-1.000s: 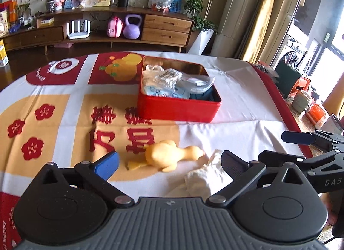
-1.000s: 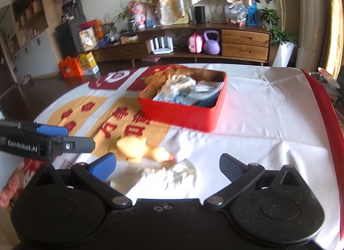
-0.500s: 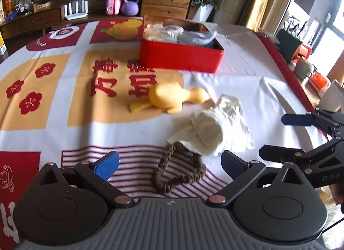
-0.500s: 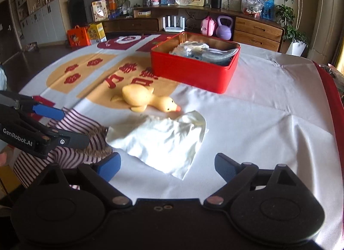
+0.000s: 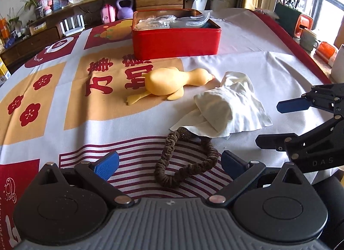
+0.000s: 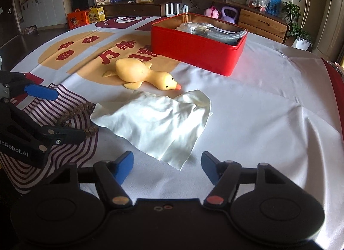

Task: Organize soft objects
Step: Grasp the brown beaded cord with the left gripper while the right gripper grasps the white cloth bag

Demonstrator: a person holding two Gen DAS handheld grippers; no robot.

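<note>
- Left gripper (image 5: 169, 163): jaws wide apart, nothing between them. It hangs low over the striped near edge of the tablecloth (image 5: 247, 56), aimed along the table toward the tin at 12 o'clock.
- Brown scrunchie (image 5: 185, 159) lies flat on the stripes directly ahead of the left gripper, between the lines of its blue fingertips (image 5: 107, 164). Its far end is tucked under the near corner of the white cloth (image 5: 225, 108). Judgement: the left gripper is lined up for this item.
- Right gripper (image 6: 167, 168): jaws also spread, empty. In the left view it sits at 3 o'clock, level with the cloth, turned roughly side-on, one finger above the other.
- In the right view the white cloth lies crumpled just beyond the right gripper's fingertips (image 6: 123, 167), at 12 o'clock; not touching them.
- Yellow rubber duck (image 5: 169, 84) lies on its side beyond the cloth, beak toward the cloth's far corner, just beside it; contact cannot be told.
- Red tin (image 5: 176, 41) stands open past the duck at 12 o'clock, already holding plastic-wrapped items. Judgement: it is the collection bin, so three soft items remain outside it.
- Judgement: the overlap matters. Pulling the scrunchie could drag the cloth; lifting the cloth first would free it.
- Judgement: both grippers stand at a ready pose, pick not yet begun.
</note>
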